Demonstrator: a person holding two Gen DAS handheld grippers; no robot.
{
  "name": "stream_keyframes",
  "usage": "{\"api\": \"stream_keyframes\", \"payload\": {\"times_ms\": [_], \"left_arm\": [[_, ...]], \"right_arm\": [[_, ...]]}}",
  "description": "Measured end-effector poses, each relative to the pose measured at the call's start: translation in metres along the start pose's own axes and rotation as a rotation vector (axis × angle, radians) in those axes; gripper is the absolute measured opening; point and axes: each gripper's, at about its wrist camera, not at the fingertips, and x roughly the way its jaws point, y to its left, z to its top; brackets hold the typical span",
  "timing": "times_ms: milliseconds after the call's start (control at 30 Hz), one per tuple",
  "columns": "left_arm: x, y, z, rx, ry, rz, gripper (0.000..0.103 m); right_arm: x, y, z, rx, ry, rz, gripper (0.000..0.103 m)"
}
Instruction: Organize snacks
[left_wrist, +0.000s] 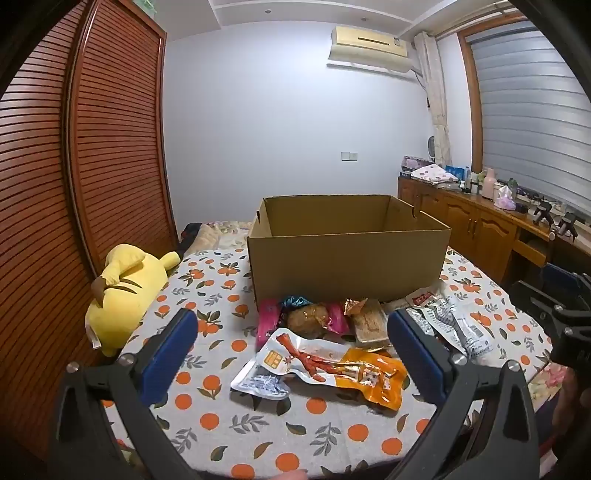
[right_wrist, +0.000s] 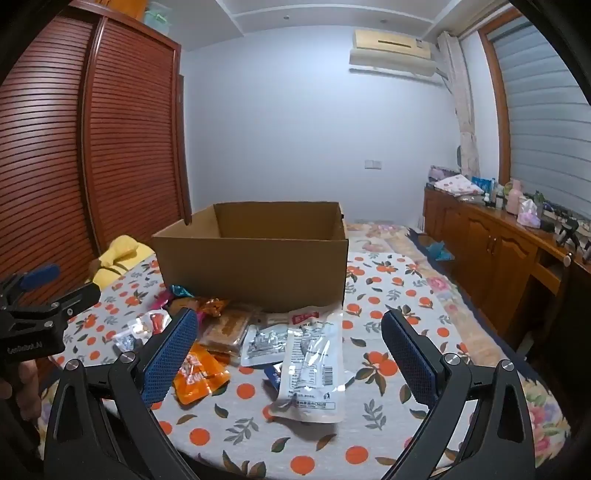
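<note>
An open cardboard box (left_wrist: 347, 266) stands on the table with the orange-print cloth (left_wrist: 258, 435); it also shows in the right wrist view (right_wrist: 255, 269). Several snack packets lie in front of it. An orange and silver packet (left_wrist: 325, 365) lies between the fingers of my left gripper (left_wrist: 291, 350), which is open and above it. A clear and white packet (right_wrist: 314, 362) lies between the fingers of my right gripper (right_wrist: 288, 347), which is open and empty. A brown round snack (left_wrist: 308, 319) and a tan packet (left_wrist: 369, 323) lie near the box.
A yellow plush toy (left_wrist: 125, 295) lies at the table's left edge. Slatted wooden wardrobe doors (left_wrist: 92, 147) stand on the left. A wooden sideboard (right_wrist: 498, 251) with clutter runs along the right under the window. The right gripper's body shows in the left wrist view (left_wrist: 554, 310).
</note>
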Motion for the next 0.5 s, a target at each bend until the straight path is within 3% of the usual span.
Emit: {"api": "stream_keyframes", "payload": {"times_ms": [500], "left_arm": [[-0.0022, -0.0043, -0.0035, 0.018, 0.008, 0.002, 0.103]], "right_arm": [[-0.0005, 0.0005, -0.0019, -0.007, -0.019, -0.008, 0.102]]}}
